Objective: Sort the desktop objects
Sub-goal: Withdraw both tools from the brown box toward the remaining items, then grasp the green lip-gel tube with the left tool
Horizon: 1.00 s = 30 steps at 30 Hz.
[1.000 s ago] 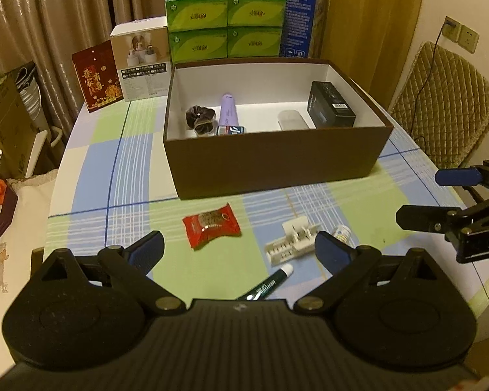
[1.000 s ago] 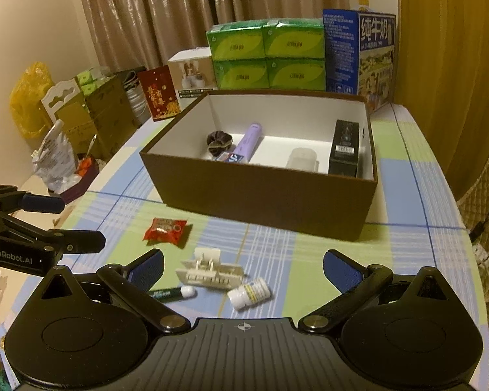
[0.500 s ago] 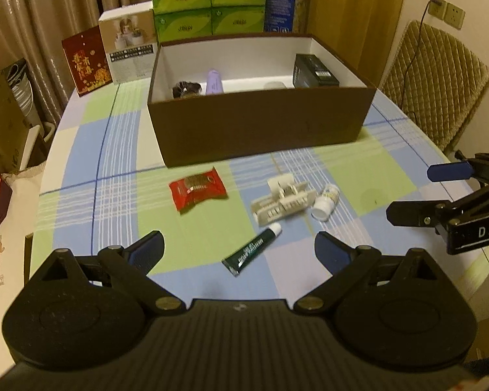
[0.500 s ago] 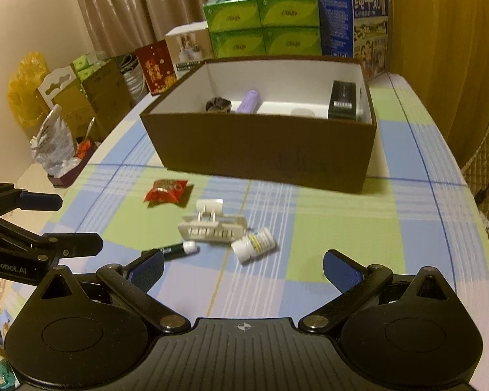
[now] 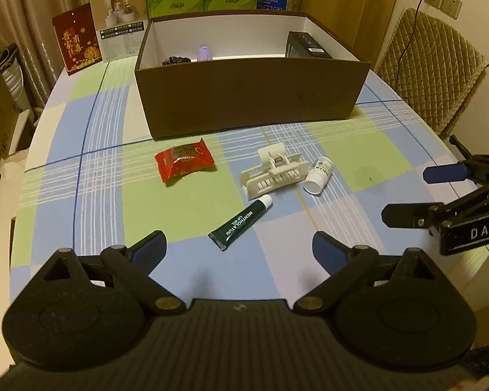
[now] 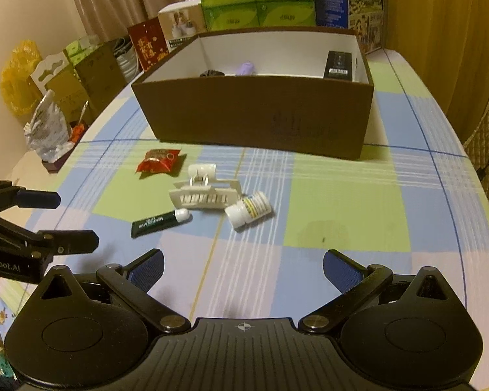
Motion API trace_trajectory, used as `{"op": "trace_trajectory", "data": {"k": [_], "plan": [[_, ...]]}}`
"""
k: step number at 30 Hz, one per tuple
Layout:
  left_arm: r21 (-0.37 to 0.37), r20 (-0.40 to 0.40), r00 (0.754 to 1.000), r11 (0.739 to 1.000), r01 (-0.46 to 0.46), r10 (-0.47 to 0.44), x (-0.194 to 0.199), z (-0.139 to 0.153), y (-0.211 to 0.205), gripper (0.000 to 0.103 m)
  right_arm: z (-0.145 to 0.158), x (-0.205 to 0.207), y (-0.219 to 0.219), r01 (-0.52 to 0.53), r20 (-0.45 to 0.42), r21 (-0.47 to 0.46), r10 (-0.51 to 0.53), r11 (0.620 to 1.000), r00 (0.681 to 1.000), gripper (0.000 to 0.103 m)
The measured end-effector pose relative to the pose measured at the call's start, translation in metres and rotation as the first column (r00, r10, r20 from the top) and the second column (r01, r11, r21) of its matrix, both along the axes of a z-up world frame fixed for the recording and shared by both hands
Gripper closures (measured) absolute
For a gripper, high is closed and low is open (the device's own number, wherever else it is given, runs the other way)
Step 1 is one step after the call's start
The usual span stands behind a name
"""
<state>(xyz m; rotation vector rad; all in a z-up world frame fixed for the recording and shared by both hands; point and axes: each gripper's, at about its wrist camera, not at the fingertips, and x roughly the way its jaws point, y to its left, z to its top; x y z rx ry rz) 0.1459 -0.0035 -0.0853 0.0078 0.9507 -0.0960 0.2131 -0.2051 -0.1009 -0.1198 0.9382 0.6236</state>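
Plainly, both pairs of jaws stand wide and hold nothing. The left gripper (image 5: 238,247) hangs low over the near edge of the table (image 5: 91,176), its blue pads flanking the dark green tube (image 5: 241,221) that lies just ahead, cap pointing away. The right gripper (image 6: 243,267) sits level with it (each shows at the edge of the other's view), facing the small white bottle (image 6: 248,210) lying on its side. Between tube and bottle rests the cream hair clip (image 5: 274,171), touching the bottle's side, and the red snack packet (image 5: 184,163) lies apart to the left, nearer the brown box (image 5: 251,97). My reading is that the wide spread is readiness for a pick, each tool lined up on its closest item. Inside the box a purple tube (image 5: 202,52), a dark scrunchie (image 5: 176,61) and a black carton (image 5: 306,45) already lie sorted. Against a second ago, both grippers have drawn back and dropped lower, so the box interior is mostly hidden and the loose items sit fully in view.
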Motion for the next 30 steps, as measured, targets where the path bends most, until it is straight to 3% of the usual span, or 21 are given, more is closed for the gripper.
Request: {"op": "trace_trajectory", "data": {"k": [19,30], "plan": [[0.004,-0.05,0.998,1.0,0.028,-0.028,0.019,-0.028,-0.001,0.015,-0.027,0.012,0.008,-0.007,-0.048,-0.04,0.005,0.999,0.999,0.002],[0.019,-0.054,0.994,0.995,0.096,-0.095,0.046,-0.045,-0.01,0.019,-0.035,0.029,0.003,0.015,-0.075,-0.057,-0.019,0.998,0.997,0.002]]}}
